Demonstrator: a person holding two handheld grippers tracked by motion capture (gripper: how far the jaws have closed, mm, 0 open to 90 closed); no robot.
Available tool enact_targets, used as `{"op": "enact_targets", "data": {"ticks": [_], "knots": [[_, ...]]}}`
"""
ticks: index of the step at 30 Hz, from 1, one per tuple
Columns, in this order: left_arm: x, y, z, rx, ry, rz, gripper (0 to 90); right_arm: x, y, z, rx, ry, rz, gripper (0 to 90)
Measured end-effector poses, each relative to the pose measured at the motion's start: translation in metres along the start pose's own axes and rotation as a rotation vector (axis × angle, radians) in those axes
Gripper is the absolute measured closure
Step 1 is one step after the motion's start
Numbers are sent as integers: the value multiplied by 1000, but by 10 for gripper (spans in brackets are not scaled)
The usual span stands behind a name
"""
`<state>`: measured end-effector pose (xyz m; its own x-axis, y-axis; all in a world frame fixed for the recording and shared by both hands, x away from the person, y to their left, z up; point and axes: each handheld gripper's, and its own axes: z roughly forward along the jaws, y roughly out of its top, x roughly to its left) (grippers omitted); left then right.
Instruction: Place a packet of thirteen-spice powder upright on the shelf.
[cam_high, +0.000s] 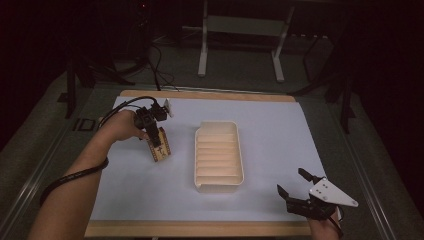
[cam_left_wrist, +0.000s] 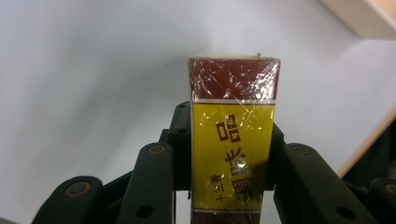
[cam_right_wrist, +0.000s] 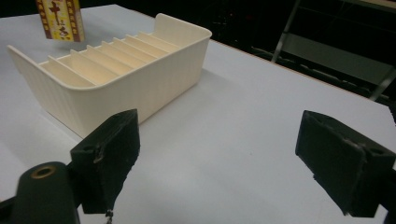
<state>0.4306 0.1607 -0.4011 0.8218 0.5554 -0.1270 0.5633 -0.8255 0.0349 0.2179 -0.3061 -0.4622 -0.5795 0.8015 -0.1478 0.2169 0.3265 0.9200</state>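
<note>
A pale mat (cam_high: 150, 190) covers the wooden table (cam_high: 200, 229), and a cream plastic tray (cam_high: 218, 156) sits near its middle, divided by low ribs into narrow slots running side to side. All the slots that can be seen are empty. Beyond the far edge of the table stand a white metal frame (cam_high: 240, 30) and some dark cables on the floor; nothing lies on the mat between the tray and either gripper.

The left gripper (cam_high: 150, 131) is to the left of the tray, apart from it, its jaws clamped on the two sides of a small box (cam_left_wrist: 232, 135). The box is long and narrow, wrapped in shiny clear film, with a yellow face, dark red bands at the ends and a patterned border. It carries dark red East Asian characters, which are too small and too turned to read with confidence. In the right gripper view the box hangs above the mat behind the tray's far wall.

The right gripper (cam_high: 295, 184) is at the near right corner of the mat, jaws spread wide with nothing between them.
</note>
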Motion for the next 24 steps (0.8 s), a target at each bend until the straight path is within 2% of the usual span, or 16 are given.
{"op": "enact_targets", "data": {"ticks": [5, 6, 11, 12, 18, 19, 21, 24], "knots": [[-10, 4, -3, 5, -12, 83, 681, 0, 0, 0, -1, 3, -1, 139], [-12, 4, -5, -5, -10, 107, 681, 0, 0, 0, -2, 3, -2, 139], [-21, 8, -14, -48, -34, 177, 680, 0, 0, 0, 0, 13, -4, 143], [-24, 9, -16, -55, -24, 195, 680, 0, 0, 1, 0, 14, -5, 144], [-32, 14, -31, -73, 8, 228, 681, 0, 0, 1, 0, 16, -4, 143], [-33, 15, -34, -72, 3, 234, 681, 0, 0, 1, 0, 17, -4, 143], [-36, 17, -40, -95, 20, 241, 682, 0, 0, 1, 1, 18, -3, 143], [-42, 20, -50, -115, 20, 260, 682, 0, 0, 1, -2, 20, -3, 143]]}}
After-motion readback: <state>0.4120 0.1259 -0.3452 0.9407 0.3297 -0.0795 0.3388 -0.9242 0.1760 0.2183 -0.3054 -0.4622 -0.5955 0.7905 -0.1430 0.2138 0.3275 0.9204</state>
